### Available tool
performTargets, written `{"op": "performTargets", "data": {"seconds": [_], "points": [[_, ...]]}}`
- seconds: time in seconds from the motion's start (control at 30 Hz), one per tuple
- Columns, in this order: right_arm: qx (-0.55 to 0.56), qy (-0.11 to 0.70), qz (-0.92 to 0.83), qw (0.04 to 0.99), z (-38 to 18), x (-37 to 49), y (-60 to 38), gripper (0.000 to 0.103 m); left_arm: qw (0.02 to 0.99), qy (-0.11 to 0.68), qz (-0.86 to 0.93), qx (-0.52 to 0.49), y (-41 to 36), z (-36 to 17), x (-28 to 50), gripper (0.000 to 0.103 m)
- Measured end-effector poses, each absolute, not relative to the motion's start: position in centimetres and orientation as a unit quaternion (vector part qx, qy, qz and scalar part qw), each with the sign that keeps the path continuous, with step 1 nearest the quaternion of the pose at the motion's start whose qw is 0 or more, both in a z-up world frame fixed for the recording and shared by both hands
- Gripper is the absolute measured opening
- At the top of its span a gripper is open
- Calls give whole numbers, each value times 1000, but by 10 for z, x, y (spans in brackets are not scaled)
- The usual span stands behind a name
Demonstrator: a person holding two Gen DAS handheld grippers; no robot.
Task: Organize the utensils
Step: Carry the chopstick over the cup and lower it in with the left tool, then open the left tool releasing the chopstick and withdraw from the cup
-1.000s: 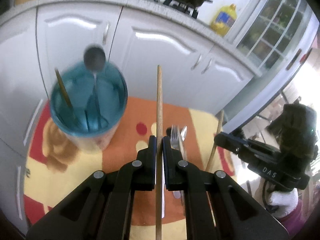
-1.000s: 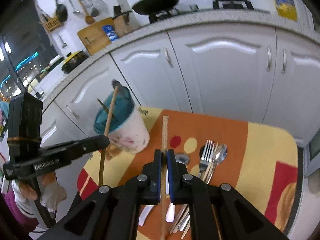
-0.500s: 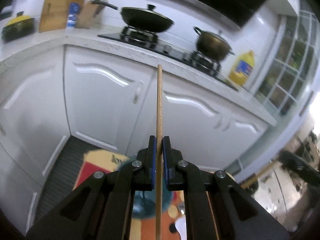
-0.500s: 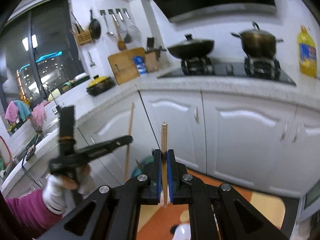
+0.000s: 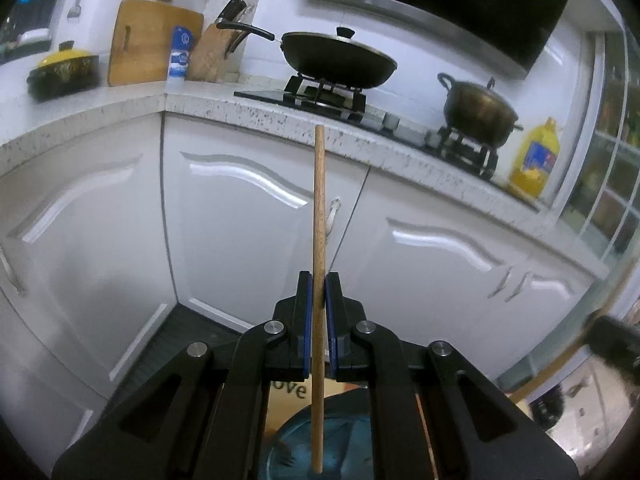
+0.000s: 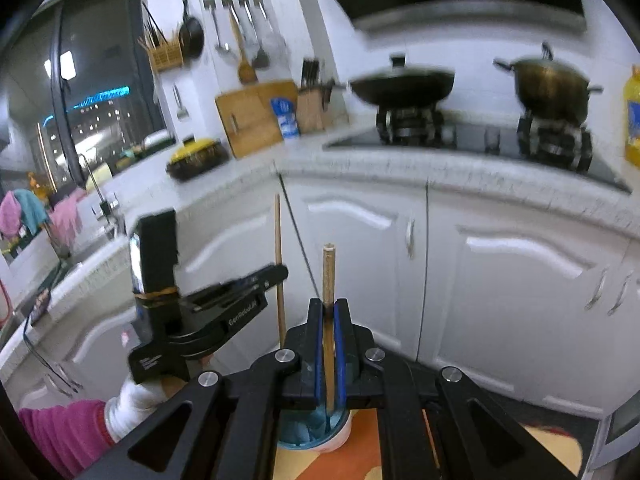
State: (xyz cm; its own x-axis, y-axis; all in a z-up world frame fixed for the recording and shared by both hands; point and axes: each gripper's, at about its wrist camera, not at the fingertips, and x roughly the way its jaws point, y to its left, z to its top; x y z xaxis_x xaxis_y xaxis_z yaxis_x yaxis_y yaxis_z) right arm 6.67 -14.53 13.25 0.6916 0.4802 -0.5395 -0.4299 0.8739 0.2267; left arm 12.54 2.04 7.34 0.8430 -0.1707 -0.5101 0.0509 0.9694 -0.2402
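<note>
Left wrist view: one smooth brown wooden chopstick [image 5: 319,280], upright, clamped in the left gripper [image 5: 319,292], lower end over the one teal utensil cup [image 5: 340,444] below.

Right wrist view: two chopsticks, one paler speckled chopstick [image 6: 329,320] pinched upright in the right gripper [image 6: 329,320] above the cup, the other beside it at left in the left gripper, gripped by a white-gloved hand [image 6: 138,400] with pink sleeve [image 6: 60,432], raised before the white cabinets [image 6: 500,280].

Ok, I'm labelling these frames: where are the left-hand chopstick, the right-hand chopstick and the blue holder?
left-hand chopstick [image 5: 319,216], left wrist view, mid shaft above jaws
right-hand chopstick [image 6: 329,276], right wrist view, upper shaft
blue holder [image 6: 298,434], right wrist view, blue inside
</note>
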Motion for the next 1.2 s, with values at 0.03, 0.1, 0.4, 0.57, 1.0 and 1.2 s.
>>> {"op": "performTargets", "data": {"seconds": [0.03,0.1,0.4,0.57,1.0,1.2], "points": [[43,317,250,914,121,72,-142,5,953,278,-58,-107,20,69,125,5],[47,342,253,904,100,83,-138,5,950,290,-59,-103,21,58,124,5],[88,385,236,888,55,108,-146,8,940,320,-61,-98,25,46,110,6],[90,378,236,891,58,99,-148,37,936,327,-63,-109,29,46,101,38],[87,393,206,892,57,60,-153,37,931,344,-58,-105,37,59,48,45],[74,393,194,896,58,30,-156,37,932,344,-73,-91,24,62,14,48]]}}
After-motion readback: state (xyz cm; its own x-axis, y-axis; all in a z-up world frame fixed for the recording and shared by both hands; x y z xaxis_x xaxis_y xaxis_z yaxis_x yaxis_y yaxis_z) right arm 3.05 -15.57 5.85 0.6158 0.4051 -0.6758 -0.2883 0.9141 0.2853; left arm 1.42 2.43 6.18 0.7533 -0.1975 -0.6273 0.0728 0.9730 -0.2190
